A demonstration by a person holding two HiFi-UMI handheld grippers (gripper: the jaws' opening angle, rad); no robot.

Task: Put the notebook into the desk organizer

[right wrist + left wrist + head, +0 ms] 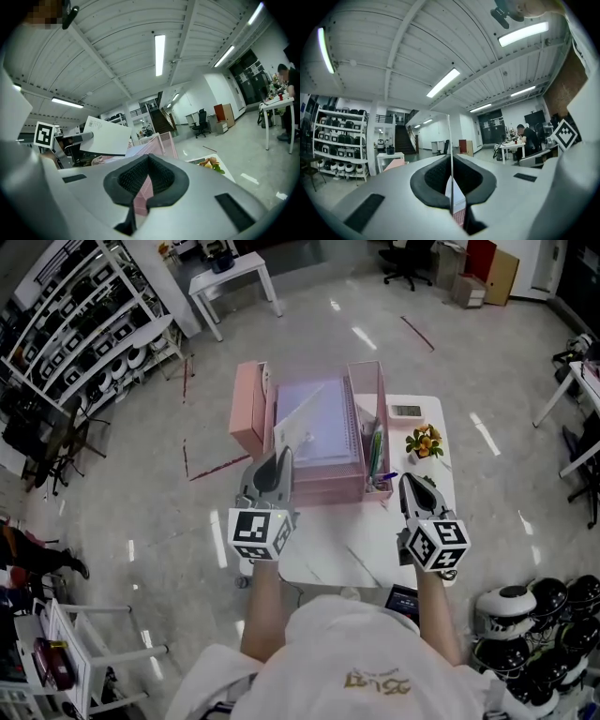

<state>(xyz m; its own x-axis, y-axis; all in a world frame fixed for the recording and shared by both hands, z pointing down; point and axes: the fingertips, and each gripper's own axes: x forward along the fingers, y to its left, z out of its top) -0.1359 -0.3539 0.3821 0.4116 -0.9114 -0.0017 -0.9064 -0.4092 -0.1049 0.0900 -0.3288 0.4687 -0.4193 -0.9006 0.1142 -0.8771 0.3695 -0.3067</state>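
Observation:
A lavender spiral notebook lies flat in the pink wire desk organizer on the white table. My left gripper is at the organizer's front left, shut on a thin white sheet that rises tilted over the notebook. I cannot tell whether the sheet belongs to the notebook. It runs edge-on between the pads as a thin white sheet in the left gripper view, and in the right gripper view the sheet stands up left of the organizer. My right gripper is shut and empty to the organizer's front right.
Pens stand in the organizer's right compartment. A small flower pot and a little white device sit on the table's right side. A pink box stands against the organizer's left. Shelving, tables and chairs stand around on the floor.

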